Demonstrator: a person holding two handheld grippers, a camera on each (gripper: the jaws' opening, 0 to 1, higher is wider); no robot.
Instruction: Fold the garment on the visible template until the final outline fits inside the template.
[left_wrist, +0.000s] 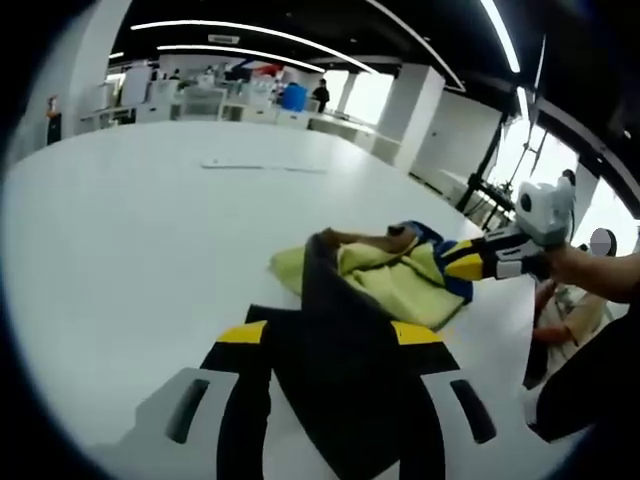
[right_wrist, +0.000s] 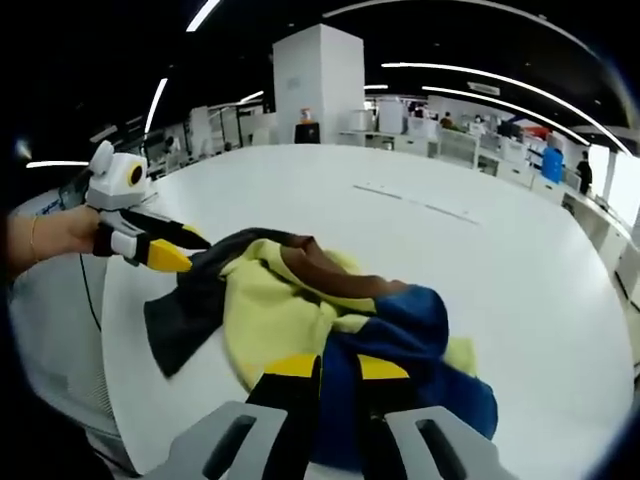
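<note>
A crumpled garment (left_wrist: 385, 275) in yellow-green, dark grey, blue and brown lies bunched on the white table (left_wrist: 150, 230). My left gripper (left_wrist: 330, 335) is shut on its dark grey part, which runs up between the yellow-tipped jaws. In the left gripper view, my right gripper (left_wrist: 452, 265) reaches in from the right at the blue edge. In the right gripper view, the garment (right_wrist: 290, 310) spreads ahead, and my right gripper (right_wrist: 338, 368) is shut on the blue part. The left gripper (right_wrist: 180, 260) holds the dark flap at the left. A faint line marking (left_wrist: 265, 166) lies farther out on the table.
The round table's edge (right_wrist: 120, 330) is near the garment on the left of the right gripper view. A person's hand (left_wrist: 590, 268) and body are at the right of the left gripper view. White pillars (right_wrist: 320, 80) and desks stand in the background.
</note>
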